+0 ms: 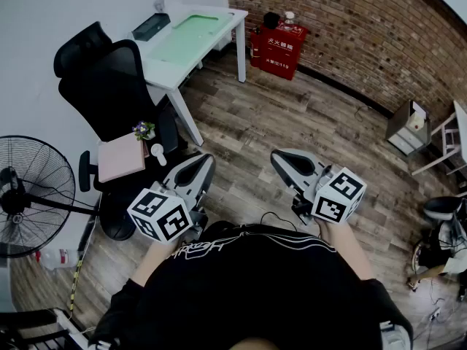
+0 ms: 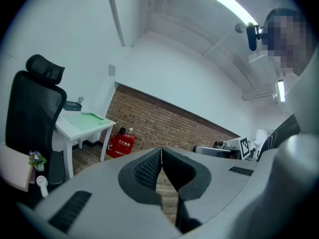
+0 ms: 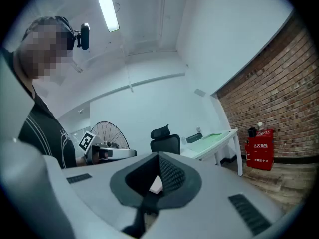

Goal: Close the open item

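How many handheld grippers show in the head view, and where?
2. The left gripper is at lower left beside the black chair. The right gripper is at lower right, above the wood floor. Both are shut, holding nothing. None looks hidden.

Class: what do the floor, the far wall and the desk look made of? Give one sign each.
Floor: wood planks or wood-look laminate, matt; grain and seams show.
Wall: bare brick, rough; mortar lines.
Desk: smooth white board, probably painted or laminated; even, flat colour.
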The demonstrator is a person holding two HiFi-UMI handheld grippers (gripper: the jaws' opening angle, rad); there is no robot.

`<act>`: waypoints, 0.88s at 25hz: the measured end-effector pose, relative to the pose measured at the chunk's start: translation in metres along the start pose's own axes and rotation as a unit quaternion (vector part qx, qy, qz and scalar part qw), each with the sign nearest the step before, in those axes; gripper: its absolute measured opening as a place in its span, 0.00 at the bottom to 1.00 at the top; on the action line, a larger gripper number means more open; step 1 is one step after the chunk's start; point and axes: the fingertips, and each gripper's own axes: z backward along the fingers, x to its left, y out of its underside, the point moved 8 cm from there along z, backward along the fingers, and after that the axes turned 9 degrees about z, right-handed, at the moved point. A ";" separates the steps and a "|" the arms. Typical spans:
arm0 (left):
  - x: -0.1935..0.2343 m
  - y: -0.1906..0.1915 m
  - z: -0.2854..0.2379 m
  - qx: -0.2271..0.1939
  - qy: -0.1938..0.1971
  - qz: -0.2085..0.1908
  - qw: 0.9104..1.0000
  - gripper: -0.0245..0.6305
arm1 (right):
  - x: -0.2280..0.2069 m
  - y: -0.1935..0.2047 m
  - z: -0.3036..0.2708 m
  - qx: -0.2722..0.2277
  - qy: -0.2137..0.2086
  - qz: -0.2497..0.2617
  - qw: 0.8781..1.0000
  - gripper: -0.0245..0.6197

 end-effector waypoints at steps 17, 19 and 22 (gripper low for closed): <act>-0.028 -0.005 -0.037 0.000 0.030 -0.049 0.998 0.09 | -0.020 -0.014 0.047 -0.015 0.059 0.051 0.997 0.04; -0.029 -0.004 -0.041 0.001 0.033 -0.056 0.998 0.09 | -0.024 -0.013 0.050 -0.028 0.065 0.047 0.996 0.03; -0.026 -0.006 -0.047 0.001 0.034 -0.070 0.997 0.11 | -0.031 -0.011 0.048 -0.031 0.073 0.043 0.996 0.09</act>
